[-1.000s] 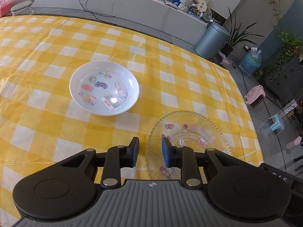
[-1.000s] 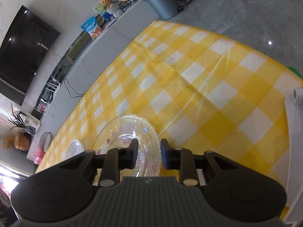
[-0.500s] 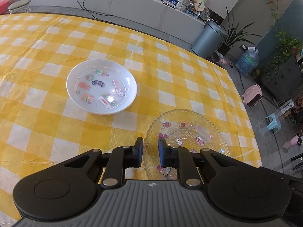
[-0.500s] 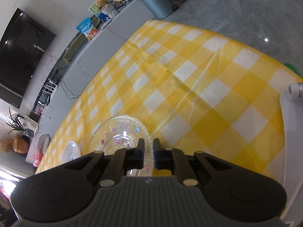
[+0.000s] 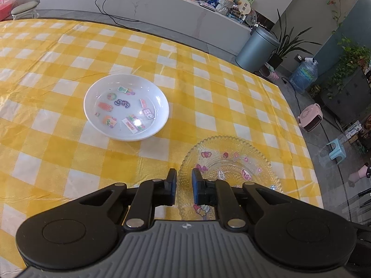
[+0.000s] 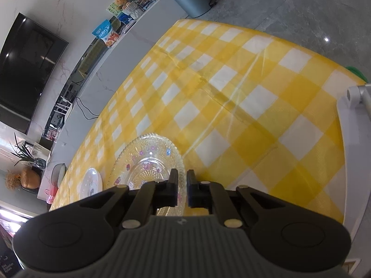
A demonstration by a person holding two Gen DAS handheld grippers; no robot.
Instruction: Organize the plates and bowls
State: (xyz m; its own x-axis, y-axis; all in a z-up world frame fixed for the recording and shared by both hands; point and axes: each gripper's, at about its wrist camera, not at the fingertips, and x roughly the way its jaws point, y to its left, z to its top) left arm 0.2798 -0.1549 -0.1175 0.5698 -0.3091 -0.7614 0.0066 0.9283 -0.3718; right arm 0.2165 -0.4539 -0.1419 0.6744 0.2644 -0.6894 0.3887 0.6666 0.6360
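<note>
Both sets of jaws had just been closing since the earlier frames, each onto the rim of the glass plate (image 5: 231, 162). Left gripper (image 5: 184, 186) narrow across the plate's left edge; right gripper (image 6: 182, 188) pinched on its right edge. White bowl (image 5: 126, 110) sat far-left on the tablecloth (image 5: 69, 157), apart. Two-handed lift looked ready.
</note>
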